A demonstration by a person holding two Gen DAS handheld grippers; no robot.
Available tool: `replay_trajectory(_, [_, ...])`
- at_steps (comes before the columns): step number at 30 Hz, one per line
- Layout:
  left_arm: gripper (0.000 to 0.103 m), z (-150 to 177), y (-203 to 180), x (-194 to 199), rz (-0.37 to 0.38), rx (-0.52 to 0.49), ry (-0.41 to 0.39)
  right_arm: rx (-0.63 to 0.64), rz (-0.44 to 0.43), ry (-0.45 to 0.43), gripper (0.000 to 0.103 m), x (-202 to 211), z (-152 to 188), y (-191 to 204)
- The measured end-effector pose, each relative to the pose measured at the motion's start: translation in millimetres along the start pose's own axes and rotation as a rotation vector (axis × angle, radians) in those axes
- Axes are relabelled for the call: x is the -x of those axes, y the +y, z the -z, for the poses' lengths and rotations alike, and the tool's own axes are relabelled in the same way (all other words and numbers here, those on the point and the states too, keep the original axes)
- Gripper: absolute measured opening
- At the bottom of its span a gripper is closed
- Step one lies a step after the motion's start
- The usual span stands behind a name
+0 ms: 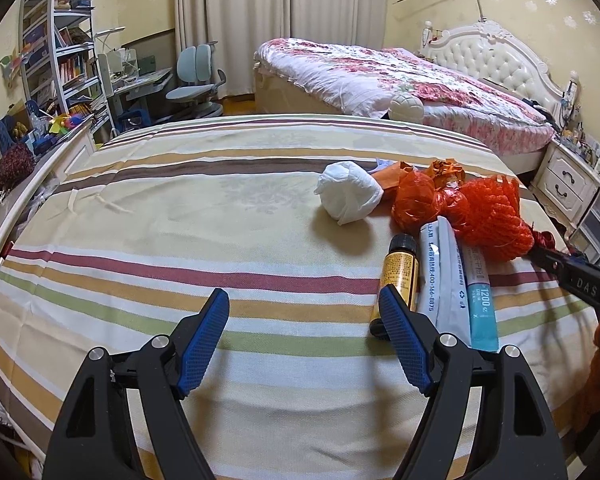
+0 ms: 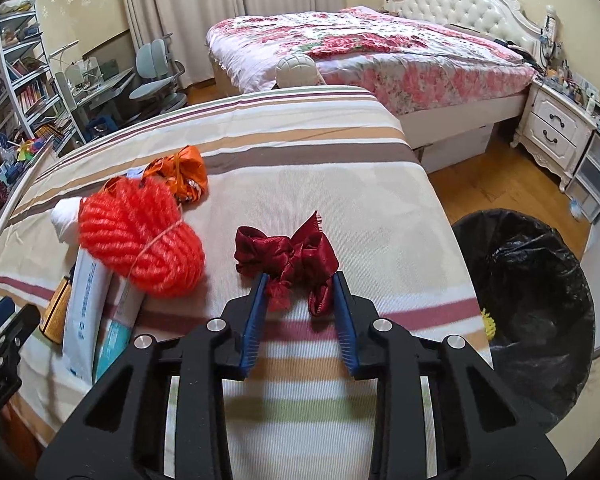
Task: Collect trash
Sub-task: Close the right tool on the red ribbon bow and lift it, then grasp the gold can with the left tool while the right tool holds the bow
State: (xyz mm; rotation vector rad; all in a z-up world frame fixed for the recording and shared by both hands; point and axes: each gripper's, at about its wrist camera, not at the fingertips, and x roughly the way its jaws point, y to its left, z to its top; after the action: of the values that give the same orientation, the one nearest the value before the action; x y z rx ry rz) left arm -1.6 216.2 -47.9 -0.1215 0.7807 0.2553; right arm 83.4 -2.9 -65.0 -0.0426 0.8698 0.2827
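Note:
On the striped bedspread lies a cluster of trash: a white paper wad, crumpled orange-red plastic, a red mesh net, a brown bottle, a white pouch and a teal pouch. My left gripper hovers open over bare cloth, its right finger beside the bottle. My right gripper is shut on a dark red ribbon bow, pads pressing its lower folds. The red mesh net sits just left of it.
A bin lined with a black bag stands on the wood floor to the right of the bed's edge. Beyond are a floral-covered bed, a white nightstand, a desk chair and bookshelves.

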Motion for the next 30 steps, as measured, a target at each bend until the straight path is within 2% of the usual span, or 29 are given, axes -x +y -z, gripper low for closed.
replay_trajectory(12, [0.075, -3, -6, 4, 0.044, 0.015, -0.006, 0.052, 0.013, -0.003, 0.031, 21, 27, 4])
replay_trajectory(21, [0.073, -10, -21, -13, 0.068, -0.052, 0.027, 0.055, 0.017, -0.004, 0.032, 20, 30, 6])
replay_trajectory(24, [0.066, -13, -20, -22, 0.088, -0.047, 0.062, 0.055, 0.015, -0.005, 0.032, 20, 30, 5])
replay_trajectory(27, [0.055, -13, -22, -28, 0.104, -0.059, 0.088, 0.054, 0.014, -0.005, 0.032, 20, 30, 6])
replay_trajectory(29, [0.039, -11, -23, -29, 0.117, -0.072, 0.099, 0.055, 0.015, -0.006, 0.032, 20, 30, 6])
replay_trajectory(30, [0.037, -10, -24, -28, 0.12, -0.077, 0.096, 0.058, 0.016, -0.006, 0.032, 20, 30, 6])
